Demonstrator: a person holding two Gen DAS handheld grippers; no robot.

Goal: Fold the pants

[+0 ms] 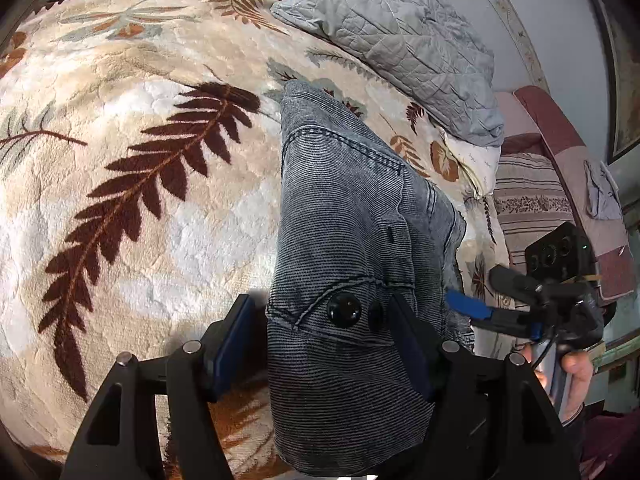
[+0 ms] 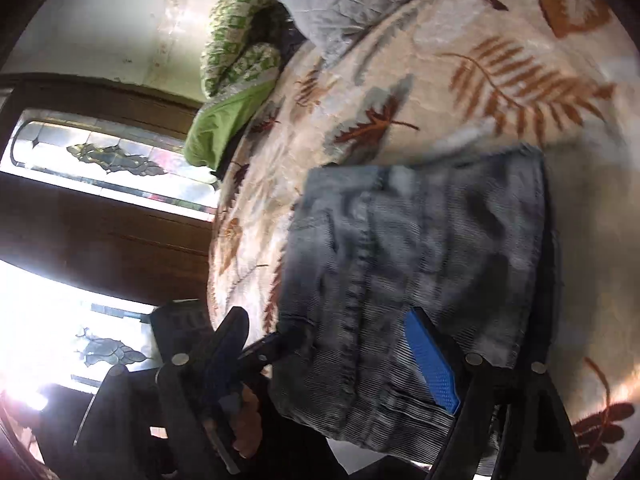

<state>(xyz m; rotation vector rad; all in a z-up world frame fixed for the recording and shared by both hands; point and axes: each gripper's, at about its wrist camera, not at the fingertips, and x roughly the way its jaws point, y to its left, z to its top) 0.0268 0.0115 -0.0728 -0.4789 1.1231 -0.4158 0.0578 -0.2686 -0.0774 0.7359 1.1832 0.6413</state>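
Ribbed grey denim pants [image 1: 352,208] folded on plush leaf-print blanket [image 1: 140,168], left gripper [image 1: 316,344] spread astride buttoned waistband, right gripper [image 2: 332,360] spread, quilted grey pillow [image 1: 392,36] behind.

Grey ribbed denim pants [image 1: 352,216] folded on the fluffy cream leaf-print blanket [image 1: 132,184], waist end between the black left gripper [image 1: 316,344] fingers. Grey quilted pillow [image 1: 396,36] behind. Black right gripper [image 1: 486,302] just right of the pants.

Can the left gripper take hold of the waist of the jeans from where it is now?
Probably yes. The left gripper already has the buttoned waist of the jeans between its open fingers, and nothing lies between them and the cloth.
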